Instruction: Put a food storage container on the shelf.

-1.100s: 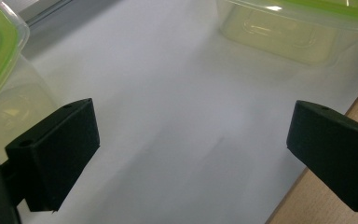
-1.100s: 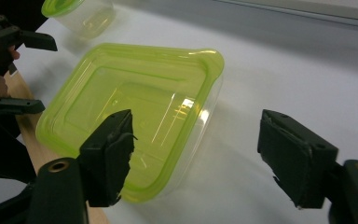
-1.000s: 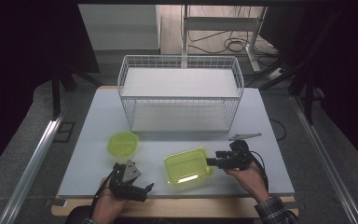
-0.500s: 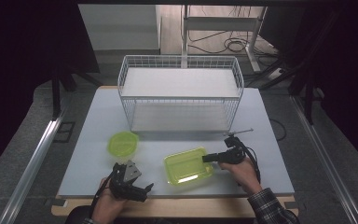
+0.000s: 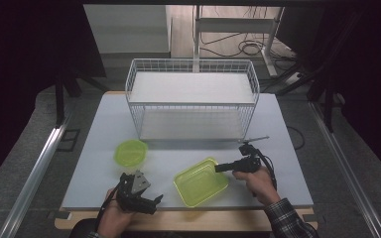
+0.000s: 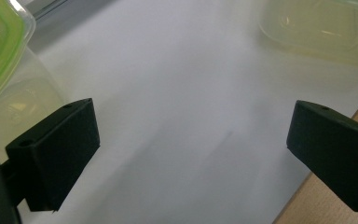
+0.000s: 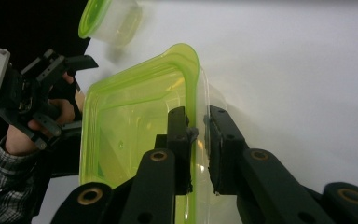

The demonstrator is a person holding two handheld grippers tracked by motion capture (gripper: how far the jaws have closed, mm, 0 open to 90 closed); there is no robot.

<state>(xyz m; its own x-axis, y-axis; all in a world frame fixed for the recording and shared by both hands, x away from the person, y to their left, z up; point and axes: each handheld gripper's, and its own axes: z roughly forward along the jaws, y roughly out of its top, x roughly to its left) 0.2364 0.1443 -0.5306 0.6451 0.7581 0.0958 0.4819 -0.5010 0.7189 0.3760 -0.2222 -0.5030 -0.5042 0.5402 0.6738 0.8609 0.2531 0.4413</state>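
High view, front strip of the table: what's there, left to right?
Small round green plastic container → left claw, open over bare table → rectangular green plastic container → right claw, just closed on that container's rim.

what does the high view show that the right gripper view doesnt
High view alone: the white wire basket at the back of the table, and both forearms coming in from the bottom edge.

Right gripper view alone: the right gripper with its jaws closed on the rim of the rectangular green container, one inside the wall, one outside; they have just been closing.

Both: that container, the small round green container, the left gripper standing open and holding nothing, and the white tabletop.
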